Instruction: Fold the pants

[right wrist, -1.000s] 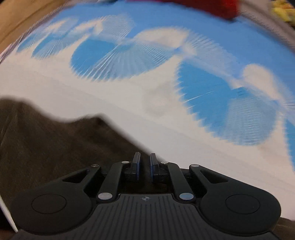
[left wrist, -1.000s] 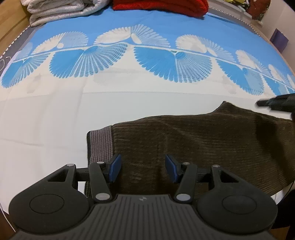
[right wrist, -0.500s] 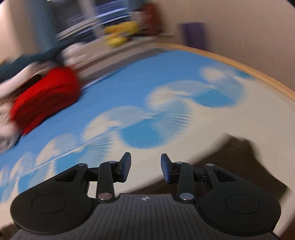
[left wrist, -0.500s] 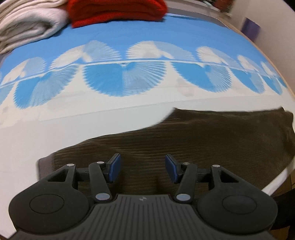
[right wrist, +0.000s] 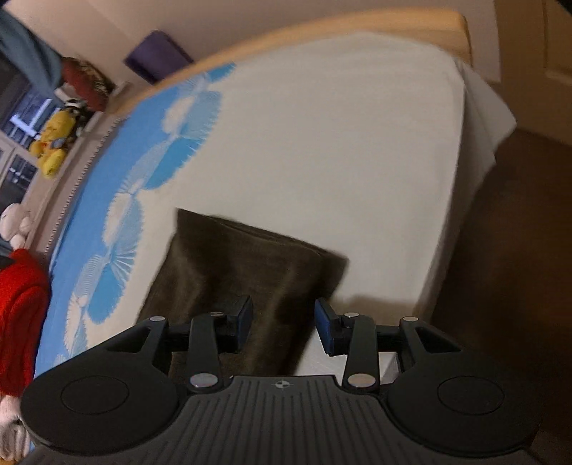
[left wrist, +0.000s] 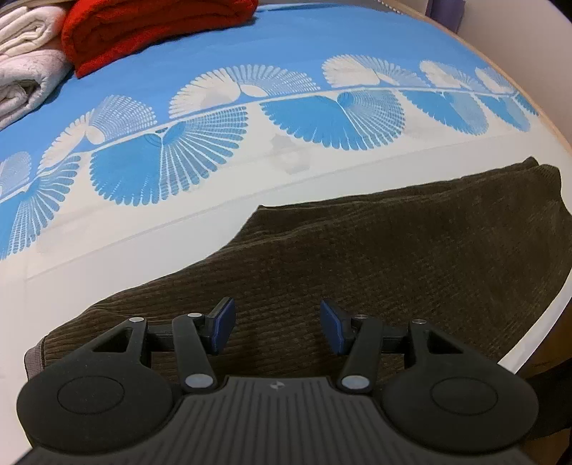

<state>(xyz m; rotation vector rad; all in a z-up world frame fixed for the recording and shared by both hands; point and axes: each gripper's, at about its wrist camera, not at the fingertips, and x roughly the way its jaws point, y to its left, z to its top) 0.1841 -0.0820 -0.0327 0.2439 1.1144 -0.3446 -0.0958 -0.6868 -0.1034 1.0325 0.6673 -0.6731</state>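
Both grippers hang open over the brown pants on the bed.

In the left wrist view, the left gripper (left wrist: pixel 277 326) sits at 6 o'clock with its blue pads (left wrist: pixel 223 324) wide apart and nothing between them. The pants (left wrist: pixel 357 272) lie flat under it and stretch toward 3 o'clock on the blue and white bed cover (left wrist: pixel 250 46). A red blanket (left wrist: pixel 143 28) and white towels (left wrist: pixel 25 68) sit far off at 11 o'clock. In the right wrist view, the right gripper (right wrist: pixel 282 327) is at 6 o'clock. Its jaws have just been opening and pinch nothing, with the pant end (right wrist: pixel 250 264) lying just past them toward 12 o'clock. The picture is a bit blurry. To fold well, I think each gripper should pinch all the cloth layers at an end, lift together, and lay the edges even.
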